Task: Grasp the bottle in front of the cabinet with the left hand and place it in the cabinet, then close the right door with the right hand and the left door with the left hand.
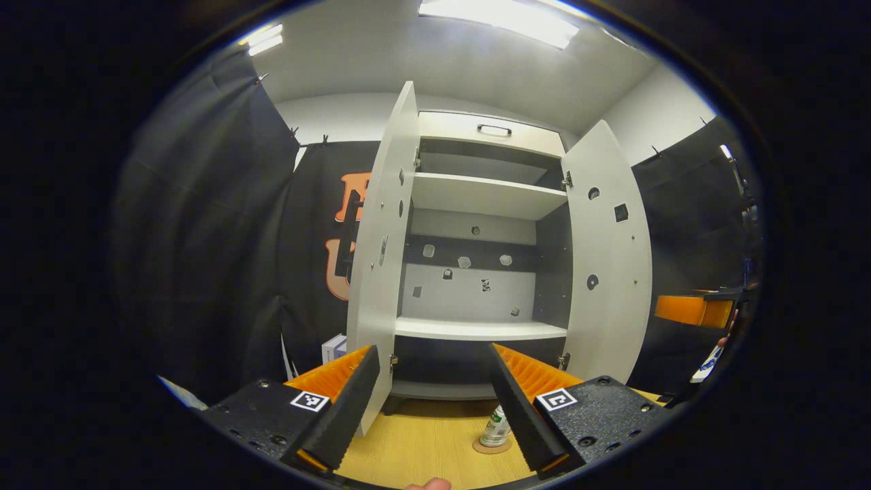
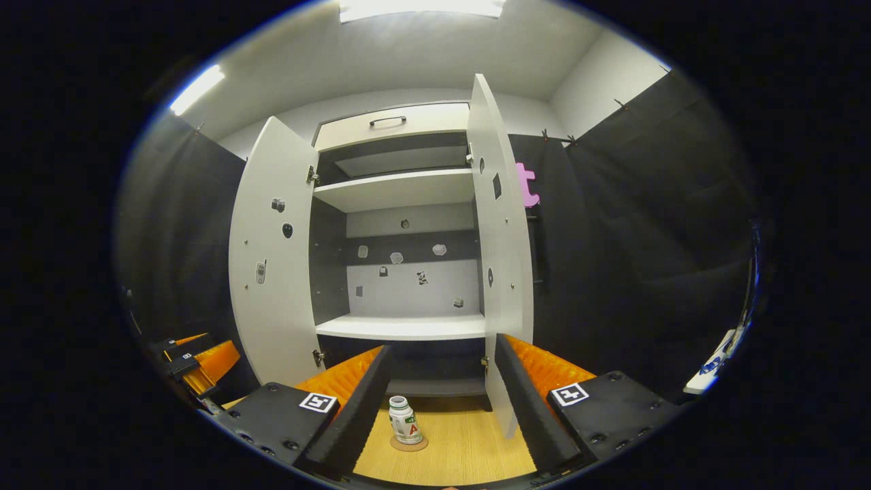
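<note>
While the left gripper (image 1: 435,401) hangs back from the cabinet (image 1: 476,272), its jaws stand spread wide with nothing between them. In the left gripper view the bottle (image 1: 495,427) stands upright on a round coaster (image 1: 491,446) on the wooden floor (image 1: 422,442), just in front of the cabinet's base and partly hidden behind the gripper's own right-hand finger. Both doors hang open: the left door (image 1: 381,272) swung out toward the camera, the right door (image 1: 607,272) angled away. The middle shelf (image 1: 480,329) is bare and looks the easiest place to set the bottle down.

In the right gripper view the right gripper (image 2: 442,401) also has its jaws spread and empty, and the bottle shows plainly between the two fingers, though well beyond them: a small clear plastic container with a white cap and a paper label. It is probably light; how full it is I cannot tell from here. Thin plastic of this kind may give a little under pressure, and the smooth wall could slip, so the label band around the middle of the body seems the best place to grip, below the cap and above the base. Being narrow and perched on a coaster, it would tip at a careless nudge, so a level, centred approach from the front looks wise. At the left edge the other gripper appears, low beside the left door.
</note>
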`<state>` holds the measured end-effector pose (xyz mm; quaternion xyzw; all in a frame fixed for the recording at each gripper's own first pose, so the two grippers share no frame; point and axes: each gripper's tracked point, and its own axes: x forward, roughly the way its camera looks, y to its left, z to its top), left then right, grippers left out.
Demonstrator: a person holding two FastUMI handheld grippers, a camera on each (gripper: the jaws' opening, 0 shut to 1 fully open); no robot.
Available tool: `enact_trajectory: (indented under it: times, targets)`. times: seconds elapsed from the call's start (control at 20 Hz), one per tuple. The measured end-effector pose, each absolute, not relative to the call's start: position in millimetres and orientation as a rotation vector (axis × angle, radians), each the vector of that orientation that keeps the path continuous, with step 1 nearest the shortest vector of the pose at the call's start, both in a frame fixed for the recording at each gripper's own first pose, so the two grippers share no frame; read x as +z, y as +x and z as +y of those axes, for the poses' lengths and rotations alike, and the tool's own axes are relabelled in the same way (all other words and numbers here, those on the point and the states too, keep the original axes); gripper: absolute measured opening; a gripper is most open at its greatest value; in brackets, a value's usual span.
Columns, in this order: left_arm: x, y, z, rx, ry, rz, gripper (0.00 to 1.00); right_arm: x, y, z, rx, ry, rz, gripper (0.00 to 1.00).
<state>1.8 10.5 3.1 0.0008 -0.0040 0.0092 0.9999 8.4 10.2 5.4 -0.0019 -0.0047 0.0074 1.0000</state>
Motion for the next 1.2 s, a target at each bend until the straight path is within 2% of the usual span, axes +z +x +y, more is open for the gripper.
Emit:
enact_trajectory:
  times: [0.5,0.8,1.05,1.2]
  targets:
    - [6.2,16.9,1.9,-0.011,-0.014,-0.017,0.95,13.3,16.0,11.7,0.016,-0.012,-0.017,0.98]
    - [-8.0,57.9,-58.7,-0.184,-0.099,-0.005,0.95,22.9,13.3,-1.6,-0.018,-0.043,-0.033,0.98]
    - [-84.6,95.5,-123.2,-0.328,-0.118,0.105,0.96,25.1,9.4,-23.7,-0.082,-0.085,-0.028,0.98]
    - [-153.5,113.5,-133.7,-0.312,-0.113,0.200,0.96,25.6,6.8,-25.3,-0.084,-0.089,-0.025,0.98]
